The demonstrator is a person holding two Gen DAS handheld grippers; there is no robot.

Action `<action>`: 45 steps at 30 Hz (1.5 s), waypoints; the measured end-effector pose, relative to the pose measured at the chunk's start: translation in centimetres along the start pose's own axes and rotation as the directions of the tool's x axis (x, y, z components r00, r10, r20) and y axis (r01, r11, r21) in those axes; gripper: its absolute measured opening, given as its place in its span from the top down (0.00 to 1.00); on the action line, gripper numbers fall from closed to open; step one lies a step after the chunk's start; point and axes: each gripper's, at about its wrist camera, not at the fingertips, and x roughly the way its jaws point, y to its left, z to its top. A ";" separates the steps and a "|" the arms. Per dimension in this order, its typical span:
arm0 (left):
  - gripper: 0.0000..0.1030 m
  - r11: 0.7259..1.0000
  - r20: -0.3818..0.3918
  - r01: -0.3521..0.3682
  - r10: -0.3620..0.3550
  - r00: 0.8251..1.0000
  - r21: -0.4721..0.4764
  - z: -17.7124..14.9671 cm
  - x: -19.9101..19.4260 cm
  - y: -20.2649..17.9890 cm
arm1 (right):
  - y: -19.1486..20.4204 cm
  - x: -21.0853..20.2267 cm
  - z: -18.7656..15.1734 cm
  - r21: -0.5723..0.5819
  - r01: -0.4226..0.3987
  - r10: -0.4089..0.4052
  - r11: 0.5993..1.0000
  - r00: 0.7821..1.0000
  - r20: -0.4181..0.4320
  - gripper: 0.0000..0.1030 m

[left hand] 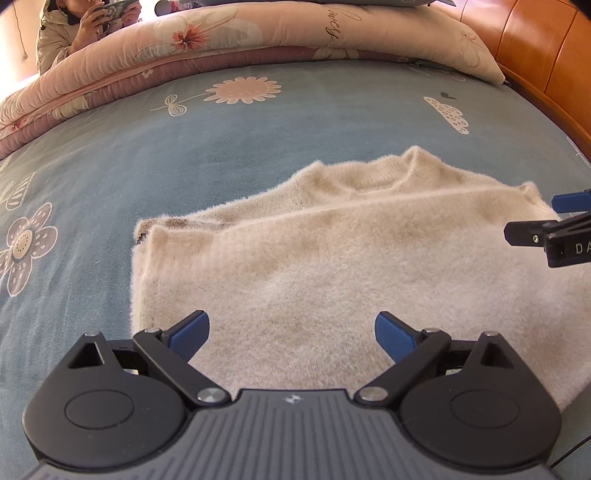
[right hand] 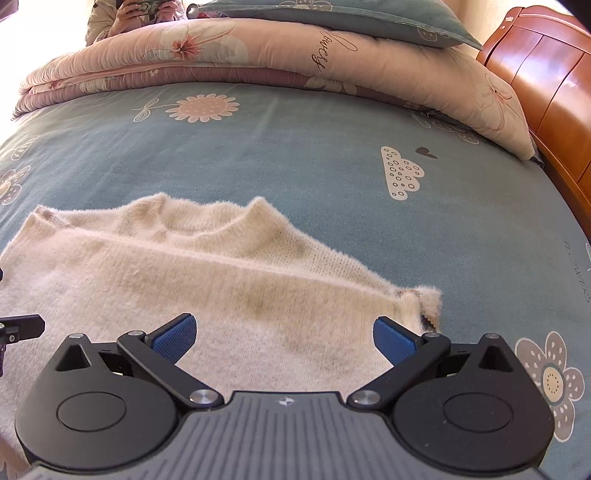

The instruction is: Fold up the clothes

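Half the sweater (left hand: 332, 258) hides behind hand-held grippers

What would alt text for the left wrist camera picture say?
A fluffy cream sweater, partly folded, lies on a blue flowered bedsheet. The left gripper hovers open over its near edge, and the right gripper enters from the right. A pink floral quilt lies behind.

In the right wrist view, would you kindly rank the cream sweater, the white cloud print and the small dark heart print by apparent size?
1. cream sweater, though nearness to the camera enlarges it
2. white cloud print
3. dark heart print
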 end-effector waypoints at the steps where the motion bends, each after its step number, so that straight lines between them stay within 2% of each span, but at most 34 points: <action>1: 0.07 1.000 -0.004 0.000 0.000 1.000 0.005 -0.4 -0.2 -0.3 | 0.0 -0.4 -0.5 0.002 -0.001 0.001 1.000 1.000 -0.005 0.00; 5: 0.07 1.000 -0.019 0.003 -0.002 1.000 0.028 -2.0 -0.9 -1.5 | 0.1 -1.7 -2.8 0.018 -0.014 0.014 1.000 1.000 -0.013 0.00; 10: 0.05 0.997 -0.147 0.004 0.007 0.989 0.073 -4.2 -0.1 -3.1 | 0.0 -3.2 -5.0 0.088 -0.066 0.071 0.994 0.996 -0.059 0.00; 16: 0.05 0.999 -0.182 0.035 -0.032 0.983 0.011 -5.2 -1.1 -2.8 | -0.3 -4.7 -6.0 0.125 -0.088 0.098 0.988 0.992 -0.074 0.00; 22: 0.05 0.999 -0.199 0.039 -0.033 0.979 0.024 -5.5 -1.4 -2.8 | -0.4 -4.9 -6.6 0.182 -0.109 0.126 0.977 0.988 -0.084 0.00; 27: 0.04 0.998 -0.243 0.064 -0.068 0.968 -0.023 -6.7 -1.4 -1.7 | 0.2 -4.9 -6.9 0.161 -0.119 0.137 0.980 0.986 -0.100 0.00; 30: 0.04 0.999 -0.263 0.046 -0.041 0.964 0.013 -7.6 -1.9 -1.1 | 0.3 -4.9 -6.8 0.158 -0.124 0.141 0.980 0.985 -0.103 0.00; 33: 0.04 0.996 -0.225 0.029 -0.010 0.974 0.080 -8.0 -2.9 -0.9 | 0.5 -4.9 -6.7 0.149 -0.122 0.139 0.981 0.985 -0.106 0.00; 37: 0.04 0.990 -0.193 0.047 -0.021 0.981 0.133 -7.8 -3.3 -1.2 | 0.8 -4.9 -6.9 0.130 -0.161 0.175 0.978 0.979 -0.106 0.00; 41: 0.04 0.993 -0.242 0.049 -0.022 0.970 0.108 -8.3 -2.1 -0.4 | 1.7 -4.8 -7.5 0.102 -0.190 0.202 0.976 0.972 -0.122 0.00; 45: 0.04 0.997 -0.235 0.040 -0.024 0.972 0.066 -8.2 -2.6 0.4 | 2.4 -5.2 -8.0 0.074 -0.220 0.229 0.973 0.964 -0.138 0.00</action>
